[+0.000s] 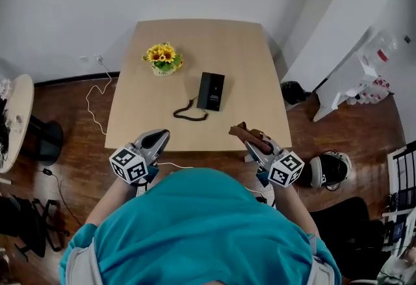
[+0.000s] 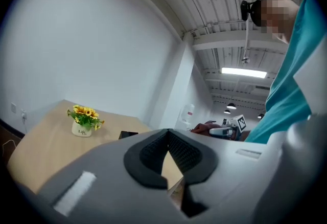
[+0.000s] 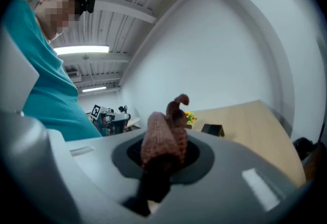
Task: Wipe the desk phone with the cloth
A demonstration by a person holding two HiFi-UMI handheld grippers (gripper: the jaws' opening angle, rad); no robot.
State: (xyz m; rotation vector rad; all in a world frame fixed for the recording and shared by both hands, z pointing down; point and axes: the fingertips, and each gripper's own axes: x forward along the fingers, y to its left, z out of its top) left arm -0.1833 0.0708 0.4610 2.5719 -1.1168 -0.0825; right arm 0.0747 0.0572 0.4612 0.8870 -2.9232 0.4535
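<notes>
The person in a teal top point(image 1: 195, 225) stands at the near edge of the light wooden desk point(image 1: 250, 56), a gripper in each hand. The left gripper point(image 2: 167, 135) hangs over the near left corner, its jaws pressed together with nothing between them. The right gripper point(image 1: 251, 140) sits over the near edge toward the right corner, its jaws clamped on a bunched brown cloth point(image 1: 246, 131) that sticks out past the tips, off the desk top.

The black desk phone point(image 1: 211, 91) lies flat about the middle of the desk, a little right of centre and well apart from both grippers. Its dark coiled cord point(image 1: 189, 114) loops out from the left side toward the near edge, so it lies on the line between the left gripper and the phone. A small white pot of yellow flowers point(image 1: 163, 60) stands in the far left part of the desk, clear of the phone.

Around the desk, a white cable point(image 1: 96, 92) trails over the dark wood floor on the left, near a round pale table point(image 1: 18, 114). On the right a black bag point(image 1: 294, 91) sits by the desk's right edge, beside a white stand point(image 1: 351, 79). A black-and-white object point(image 1: 329, 168) that I cannot make out lies on the floor near the right gripper.
</notes>
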